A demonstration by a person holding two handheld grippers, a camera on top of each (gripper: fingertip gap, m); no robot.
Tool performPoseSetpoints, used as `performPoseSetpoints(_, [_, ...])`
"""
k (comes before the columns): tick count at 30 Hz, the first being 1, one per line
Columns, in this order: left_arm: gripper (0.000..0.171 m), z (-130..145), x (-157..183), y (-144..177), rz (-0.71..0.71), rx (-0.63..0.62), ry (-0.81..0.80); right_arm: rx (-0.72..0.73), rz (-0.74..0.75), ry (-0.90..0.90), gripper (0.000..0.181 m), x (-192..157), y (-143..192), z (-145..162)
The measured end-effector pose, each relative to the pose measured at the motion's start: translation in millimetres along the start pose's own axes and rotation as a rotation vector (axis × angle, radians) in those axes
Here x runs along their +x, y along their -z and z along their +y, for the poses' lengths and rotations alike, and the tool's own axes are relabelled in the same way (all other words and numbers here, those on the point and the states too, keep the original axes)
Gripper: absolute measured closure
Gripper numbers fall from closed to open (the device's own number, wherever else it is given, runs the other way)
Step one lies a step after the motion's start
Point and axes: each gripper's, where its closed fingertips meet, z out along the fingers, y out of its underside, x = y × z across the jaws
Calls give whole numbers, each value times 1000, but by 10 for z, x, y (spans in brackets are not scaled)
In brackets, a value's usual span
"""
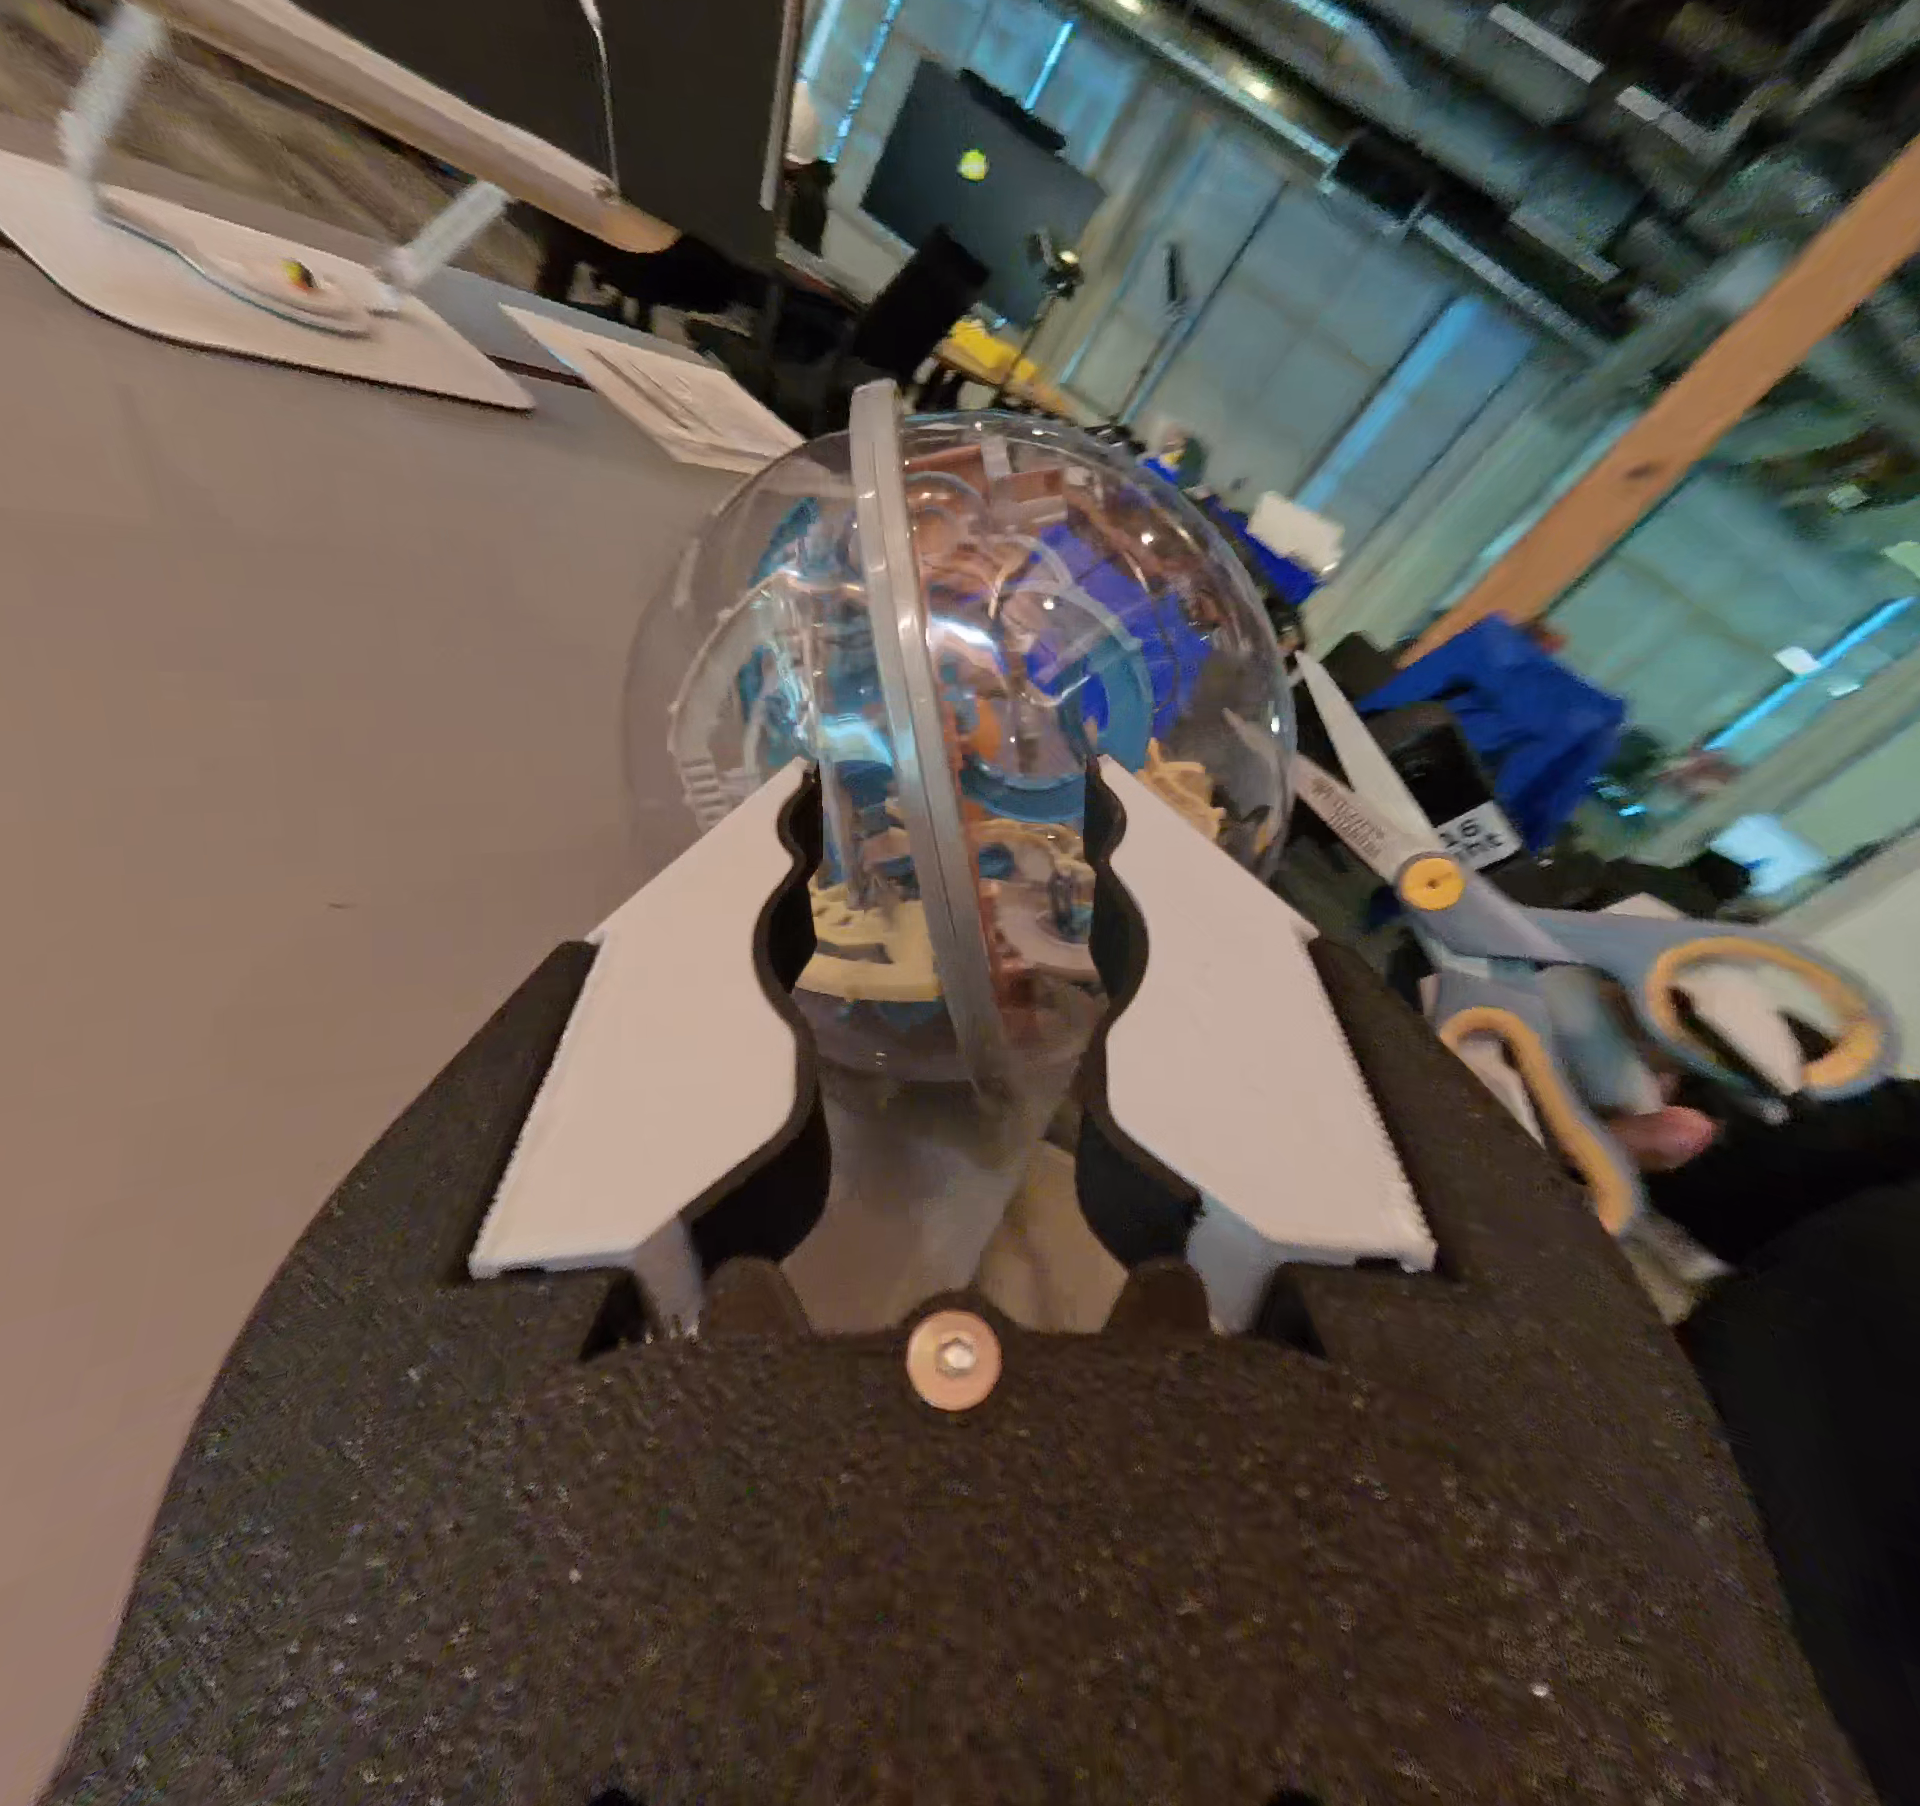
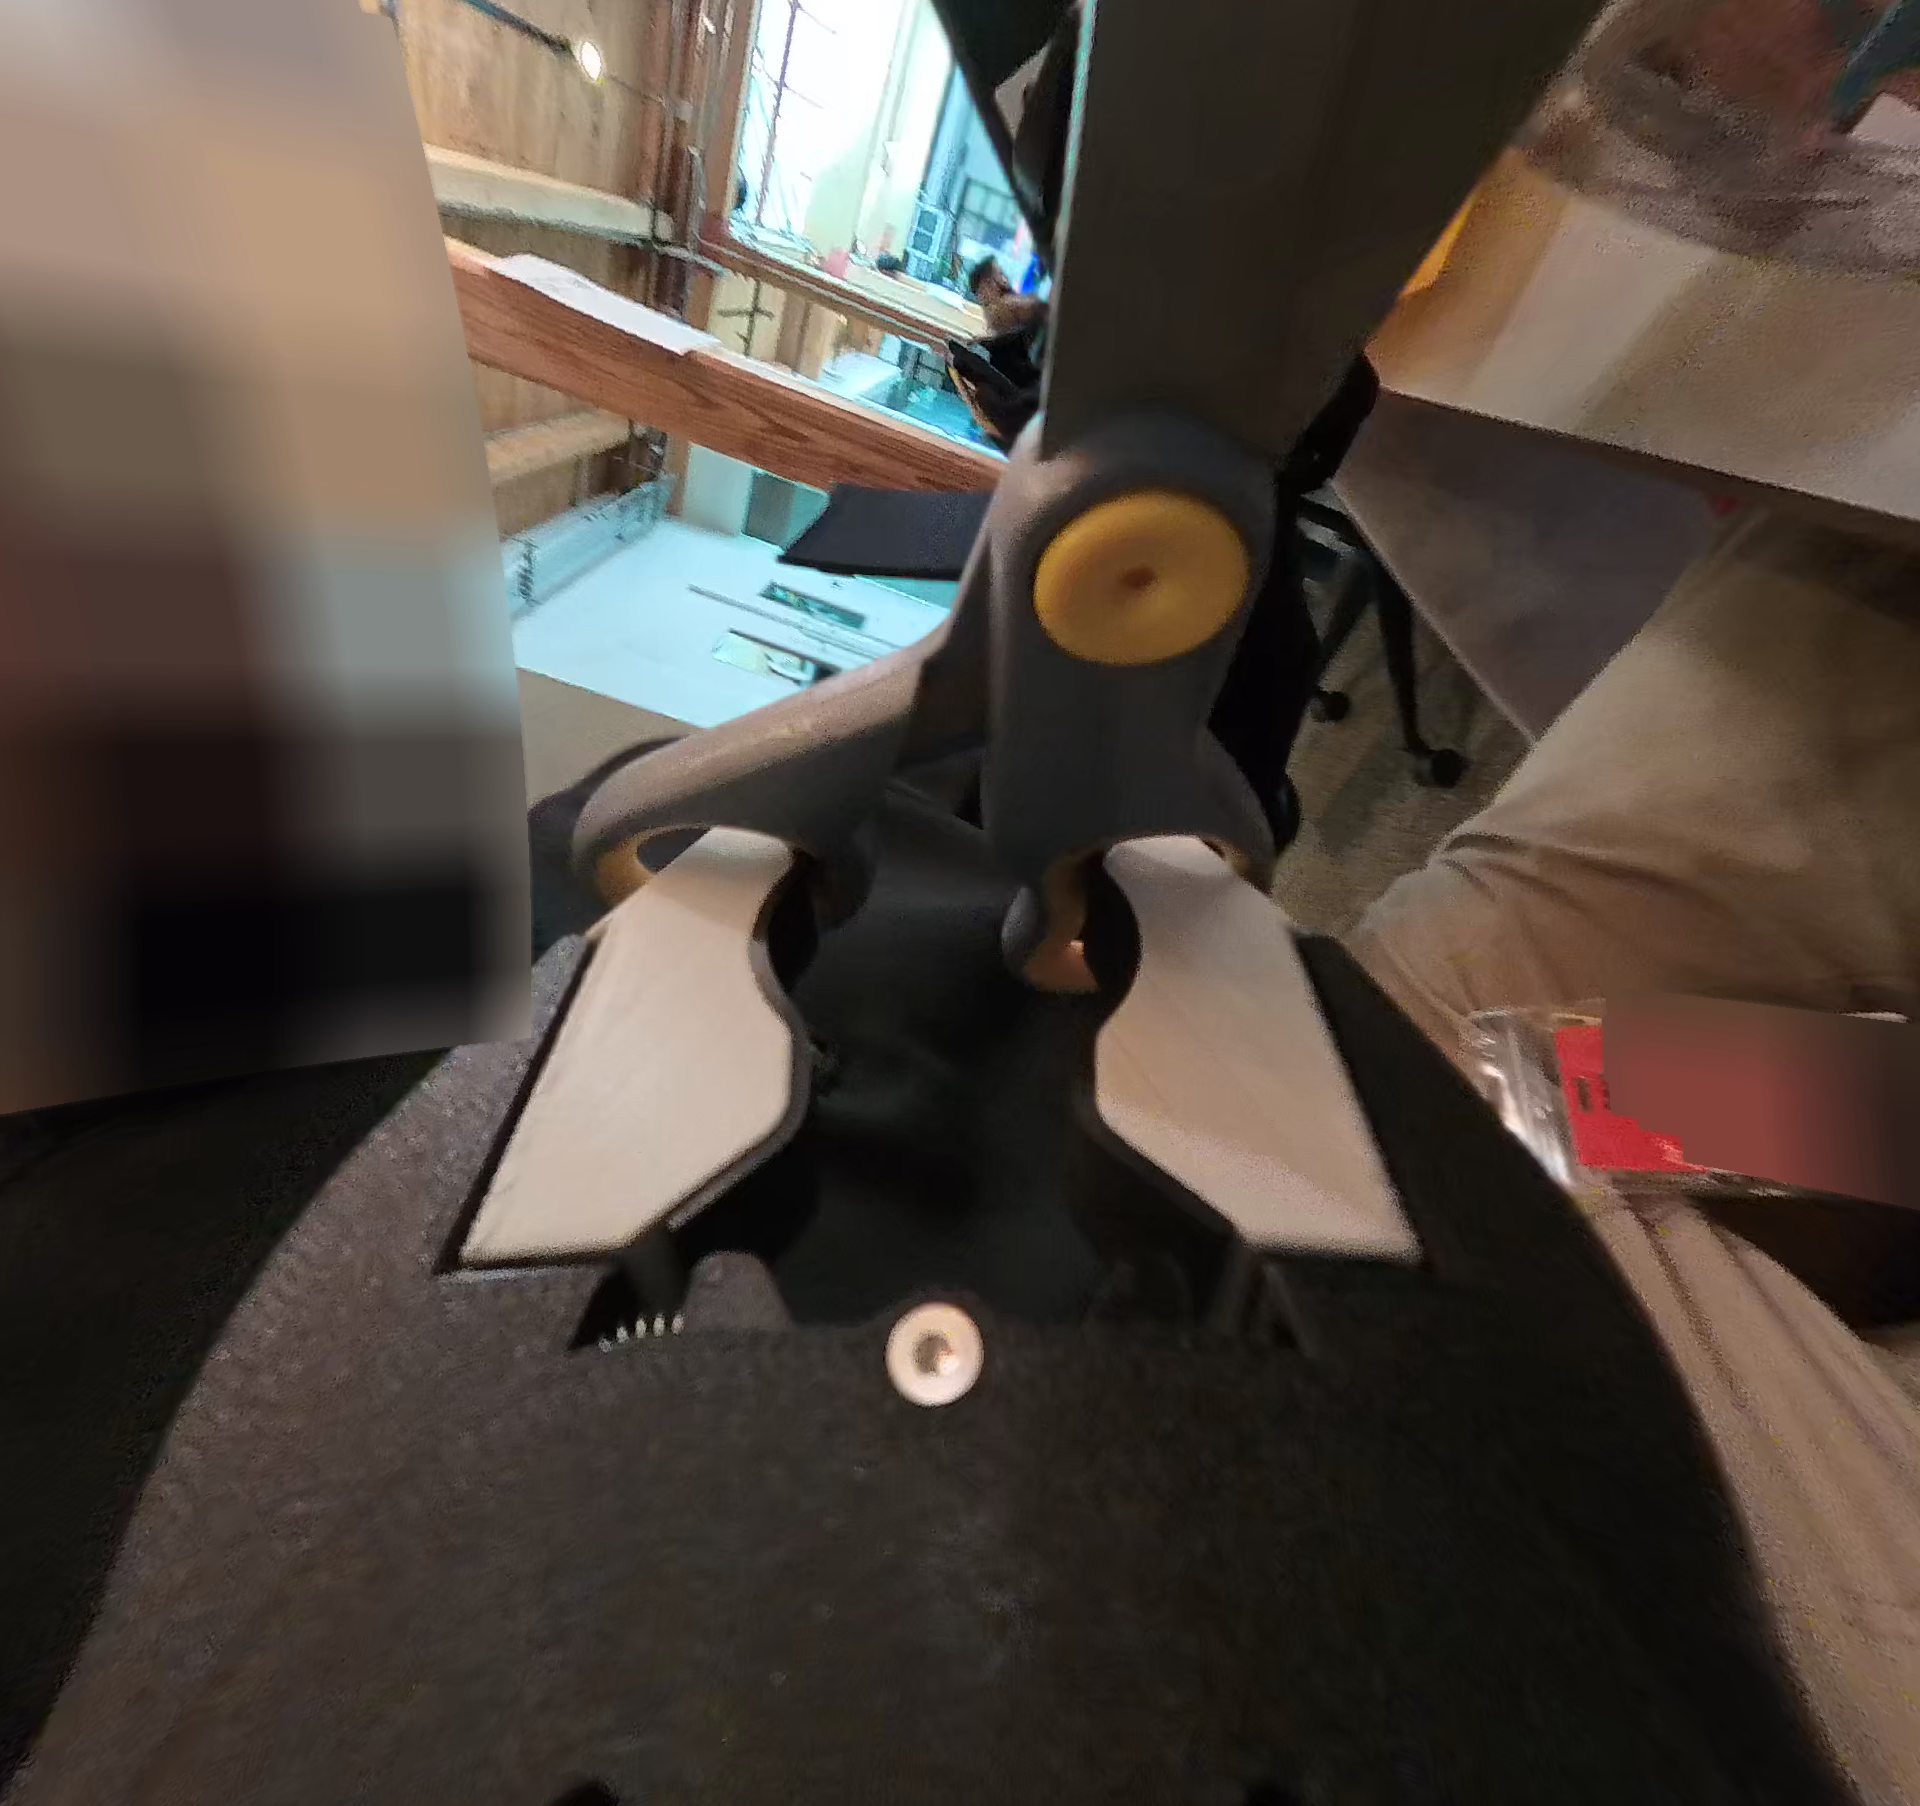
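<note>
Clear plastic sphere (image 1: 956,717) with a coloured maze inside sits clamped between the left gripper (image 1: 951,800) fingers above a grey table (image 1: 312,717); just right of it, the right gripper (image 2: 951,857) holds grey-and-yellow scissors (image 2: 1122,613), fingertips hooked through the handle loops.

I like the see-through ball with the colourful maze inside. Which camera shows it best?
The left wrist view. The clear plastic maze ball fills its centre, held between the left gripper fingers. The right wrist view shows none of it, only grey-and-yellow scissors in the right gripper.
</note>
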Motion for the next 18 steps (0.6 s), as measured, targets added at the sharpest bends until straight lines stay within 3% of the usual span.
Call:
performPoseSetpoints(4, [129, 59, 4, -26, 58, -12, 87, -117, 75, 112, 135, 19, -12, 219])
performPoseSetpoints(6, [154, 91, 15, -53, 65, -13, 83, -173, 90, 154, 134, 23, -17, 329])
performPoseSetpoints(9, [165, 79, 77, -94, 102, 17, 113, -207, 95, 171, 134, 41, -18, 421])
performPoseSetpoints(18, [166, 7, 1, -129, 57, 100, 154, -312, 158, 188, 134, 318, -38, 760])
